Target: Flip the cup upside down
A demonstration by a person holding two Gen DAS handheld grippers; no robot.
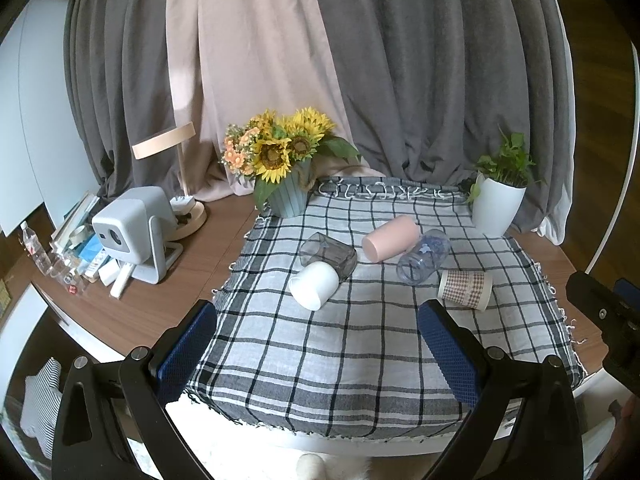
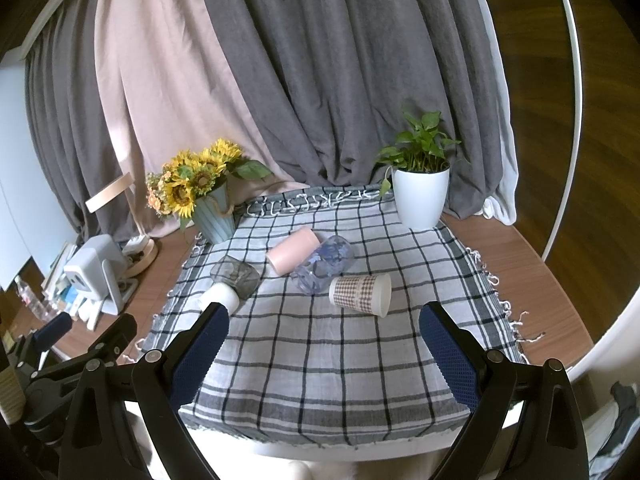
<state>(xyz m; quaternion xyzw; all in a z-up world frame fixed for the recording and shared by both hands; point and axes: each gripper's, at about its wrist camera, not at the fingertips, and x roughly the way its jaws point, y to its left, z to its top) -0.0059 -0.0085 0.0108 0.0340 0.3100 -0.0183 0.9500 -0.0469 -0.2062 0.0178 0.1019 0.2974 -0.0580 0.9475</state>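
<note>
Several cups lie on their sides on a checked cloth (image 1: 320, 360): a white mug (image 1: 314, 285), a smoky glass cup (image 1: 329, 256), a pink cup (image 1: 390, 238), a clear blue-patterned cup (image 1: 423, 255) and a checked paper cup (image 1: 466, 289). In the right wrist view they are the white mug (image 2: 222, 296), the glass cup (image 2: 236, 276), the pink cup (image 2: 292, 255), the blue cup (image 2: 322, 264) and the paper cup (image 2: 360, 293). My left gripper (image 1: 316, 316) is open and empty, short of the cups. My right gripper (image 2: 324, 318) is open and empty, near the paper cup.
A sunflower pot (image 1: 288, 196) stands at the cloth's back left and a white plant pot (image 1: 498, 208) at the back right. A grey projector (image 1: 134, 232), a lamp and clutter sit on the wooden table at the left. Curtains hang behind.
</note>
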